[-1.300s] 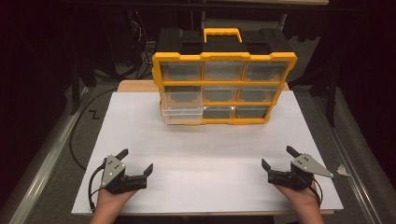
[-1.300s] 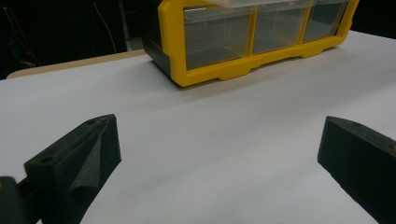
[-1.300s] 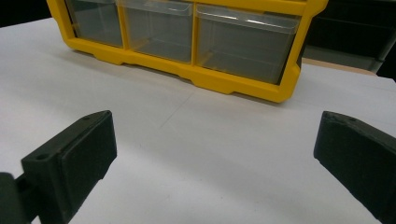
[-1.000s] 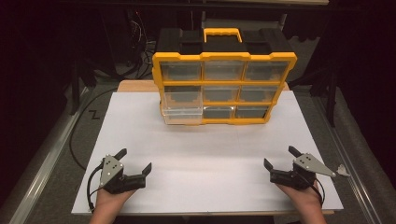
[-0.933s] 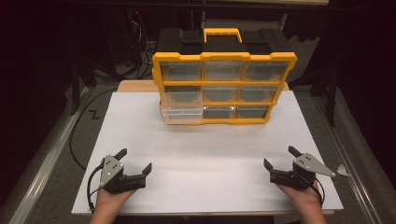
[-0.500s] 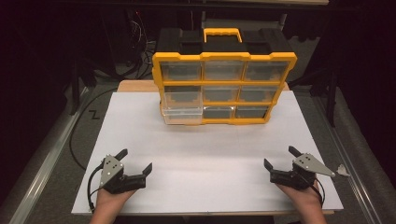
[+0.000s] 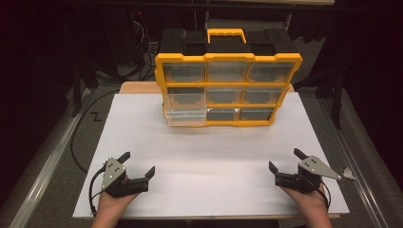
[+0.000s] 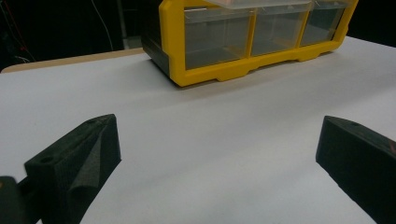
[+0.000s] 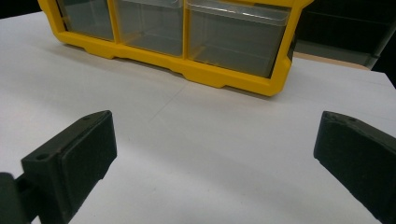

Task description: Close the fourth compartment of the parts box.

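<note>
- Left gripper (image 7: 139,164): rests near the bench's (image 7: 214,156) near-left corner, jaws spread wide, nothing between them.
- Organizer case (image 7: 227,80): yellow-and-black, stands upright at the middle of the bench's far edge, clear drawers facing the person; the bottom-left drawer (image 7: 185,115) protrudes slightly.
- Handling judgement: rigid plastic, probably bulky and awkward for one gripper; drawer fronts look smooth and slippery. Best holds appear to be the yellow top handle (image 7: 226,35) or a drawer's lip.
- Right gripper (image 7: 286,160): rests near the near-right corner, jaws parted, empty.
</note>
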Available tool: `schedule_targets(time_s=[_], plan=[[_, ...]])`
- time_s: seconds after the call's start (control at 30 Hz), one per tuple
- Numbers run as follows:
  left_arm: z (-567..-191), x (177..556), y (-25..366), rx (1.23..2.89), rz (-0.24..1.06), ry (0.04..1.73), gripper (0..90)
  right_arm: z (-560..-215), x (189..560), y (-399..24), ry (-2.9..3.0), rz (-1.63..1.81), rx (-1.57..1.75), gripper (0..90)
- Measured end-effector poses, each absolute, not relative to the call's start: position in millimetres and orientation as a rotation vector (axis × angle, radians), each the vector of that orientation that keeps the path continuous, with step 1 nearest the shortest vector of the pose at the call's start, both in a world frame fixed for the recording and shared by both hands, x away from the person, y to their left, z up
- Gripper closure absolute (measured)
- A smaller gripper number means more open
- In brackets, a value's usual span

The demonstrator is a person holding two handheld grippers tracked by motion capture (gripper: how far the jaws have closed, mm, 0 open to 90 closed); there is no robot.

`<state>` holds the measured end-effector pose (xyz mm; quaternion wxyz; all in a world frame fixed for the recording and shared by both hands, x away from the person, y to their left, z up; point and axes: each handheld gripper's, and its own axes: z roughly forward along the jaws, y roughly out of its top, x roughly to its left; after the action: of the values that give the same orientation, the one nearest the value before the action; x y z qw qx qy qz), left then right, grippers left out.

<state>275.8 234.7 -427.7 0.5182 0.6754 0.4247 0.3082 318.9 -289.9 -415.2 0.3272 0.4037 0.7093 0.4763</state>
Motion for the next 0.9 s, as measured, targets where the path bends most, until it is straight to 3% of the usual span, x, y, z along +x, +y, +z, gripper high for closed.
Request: schedule_targets(time_s=[0.3, 0.9], plan=[[-426.1, 274.9, 236.2, 1.622, 0.739, 1.028, 5.2, -415.4, 319.1, -289.6, 1.86, 1.25, 1.054, 0.7], [-425.0, 272.2, 239.3, 1.599, 0.742, 1.033, 29.4, -416.1, 319.4, -287.8, 1.865, 1.255, 1.053, 0.7]])
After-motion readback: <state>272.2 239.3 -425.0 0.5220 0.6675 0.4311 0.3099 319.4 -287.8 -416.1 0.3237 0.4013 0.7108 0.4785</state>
